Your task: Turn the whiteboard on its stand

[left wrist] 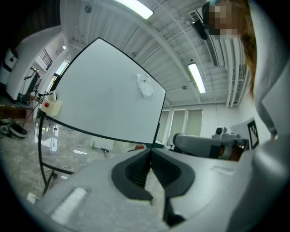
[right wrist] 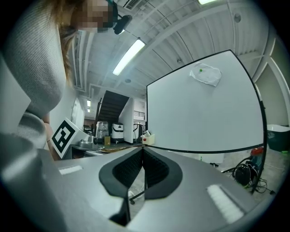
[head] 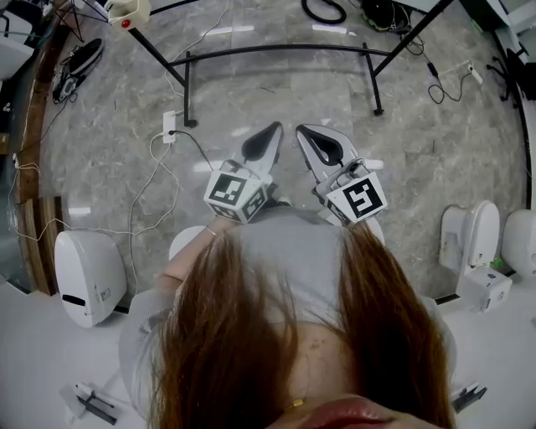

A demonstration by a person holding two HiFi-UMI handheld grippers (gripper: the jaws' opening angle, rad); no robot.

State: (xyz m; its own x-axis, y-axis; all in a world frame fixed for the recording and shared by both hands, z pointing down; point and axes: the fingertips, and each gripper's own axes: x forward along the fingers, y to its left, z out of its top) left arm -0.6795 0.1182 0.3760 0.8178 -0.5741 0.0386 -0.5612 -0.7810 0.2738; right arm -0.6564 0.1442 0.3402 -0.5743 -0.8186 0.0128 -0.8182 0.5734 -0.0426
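The fingers (left wrist: 136,171) of the left gripper (left wrist: 151,152) are pressed together tip to tip with nothing between them, and the right gripper (right wrist: 142,150) has its fingers (right wrist: 156,170) closed in the same way, also empty. Both are held level in front of the person's body, side by side and angled slightly toward each other, the left gripper (head: 271,132) just beside the right gripper (head: 308,136) in the head view. The whiteboard (left wrist: 104,95) stands ahead of the fingers and well apart from them. In the left gripper view it fills the space up and to the left of the tips, its right edge straight above them. In the right gripper view the whiteboard (right wrist: 204,113) rises up and to the right, its left edge above the tips. A white crumpled cloth (right wrist: 206,74) sticks to the board near its top. The black stand (head: 276,52) rests on the grey floor (head: 251,92) ahead of both tips, untouched. A cream box (head: 127,12) with a red button sits at the stand's left end, and a white cable (head: 159,180) trails over the floor left of the left fingers.
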